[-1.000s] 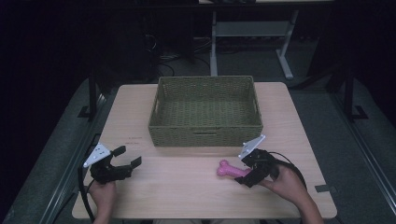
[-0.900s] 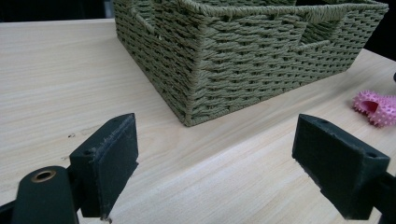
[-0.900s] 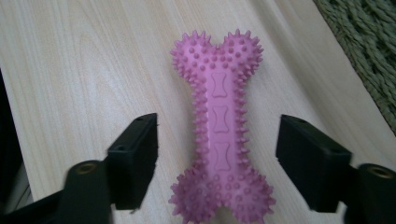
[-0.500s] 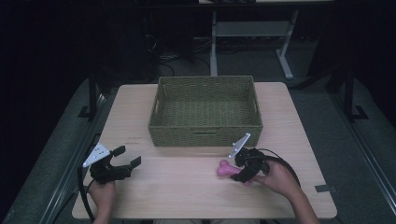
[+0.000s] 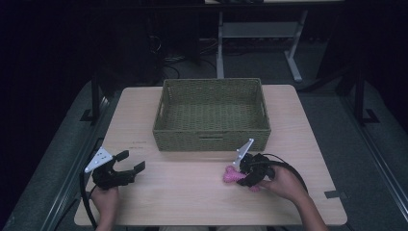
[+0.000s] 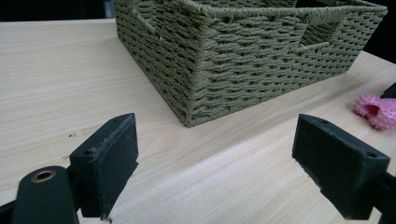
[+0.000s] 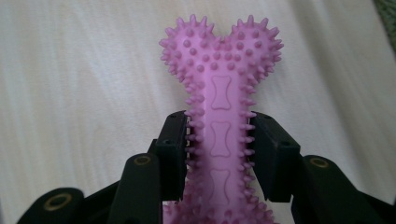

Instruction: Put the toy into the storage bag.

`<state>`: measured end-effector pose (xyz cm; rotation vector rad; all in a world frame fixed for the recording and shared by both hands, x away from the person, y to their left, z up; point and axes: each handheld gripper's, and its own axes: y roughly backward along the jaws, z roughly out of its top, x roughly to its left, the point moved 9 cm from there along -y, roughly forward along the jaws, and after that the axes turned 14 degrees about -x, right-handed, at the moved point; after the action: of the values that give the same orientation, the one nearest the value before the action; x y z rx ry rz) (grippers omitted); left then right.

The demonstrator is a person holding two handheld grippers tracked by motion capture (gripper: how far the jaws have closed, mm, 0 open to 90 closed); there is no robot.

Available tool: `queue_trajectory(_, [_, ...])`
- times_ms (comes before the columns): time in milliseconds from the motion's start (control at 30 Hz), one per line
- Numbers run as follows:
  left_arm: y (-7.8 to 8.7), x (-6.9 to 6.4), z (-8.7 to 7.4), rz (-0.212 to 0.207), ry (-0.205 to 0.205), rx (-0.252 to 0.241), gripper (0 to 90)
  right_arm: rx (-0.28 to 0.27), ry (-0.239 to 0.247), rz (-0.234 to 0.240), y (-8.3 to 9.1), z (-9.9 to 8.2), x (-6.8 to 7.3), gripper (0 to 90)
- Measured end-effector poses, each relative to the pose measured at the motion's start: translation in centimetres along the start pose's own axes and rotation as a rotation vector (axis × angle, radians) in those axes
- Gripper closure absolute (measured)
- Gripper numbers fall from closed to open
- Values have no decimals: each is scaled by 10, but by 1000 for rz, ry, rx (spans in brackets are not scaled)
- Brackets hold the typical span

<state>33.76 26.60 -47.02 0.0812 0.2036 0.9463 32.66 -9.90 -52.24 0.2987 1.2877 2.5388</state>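
Note:
A pink spiked rubber bone [image 7: 219, 93] lies on the pale wooden table [image 5: 192, 202], just in front of the woven green basket [image 5: 211, 113]. My right gripper [image 7: 218, 149] has just been closing and its pads now press on the bone's shaft from both sides; in the high view the bone [image 5: 230, 175] pokes out to the left of that gripper [image 5: 243, 174]. My left gripper [image 5: 131, 161] rests open near the table's front left, jaws wide apart with nothing between them. The left gripper view [image 6: 215, 158] faces the basket's corner [image 6: 196, 84], with the bone [image 6: 377, 107] at far right.
The basket sits at the table's middle back and looks empty. Bare tabletop lies between the two grippers [image 5: 183, 187]. A grey desk frame [image 5: 255, 33] stands on the dark floor behind the table.
The right gripper slid left and down onto the pink bone and shut on its shaft. The left gripper stayed where it was.

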Motion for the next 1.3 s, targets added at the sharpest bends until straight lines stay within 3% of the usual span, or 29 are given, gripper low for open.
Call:
queue_trajectory(200, [1,1,0,1,2,2,139,-1,8,24,4,7,1,580])
queue_trajectory(400, [1,1,1,1,6,-4,139,-59,21,72,19,34,-3,580])
queue_trajectory(600, [2,1,1,1,6,-5,139,-80,31,99,30,51,-10,580])
queue_trajectory(967, [2,1,1,-1,7,-7,139,-71,59,127,46,81,-24,579])
queue_trajectory(1300, [2,1,1,0,8,-8,139,-58,81,124,54,99,-34,579])
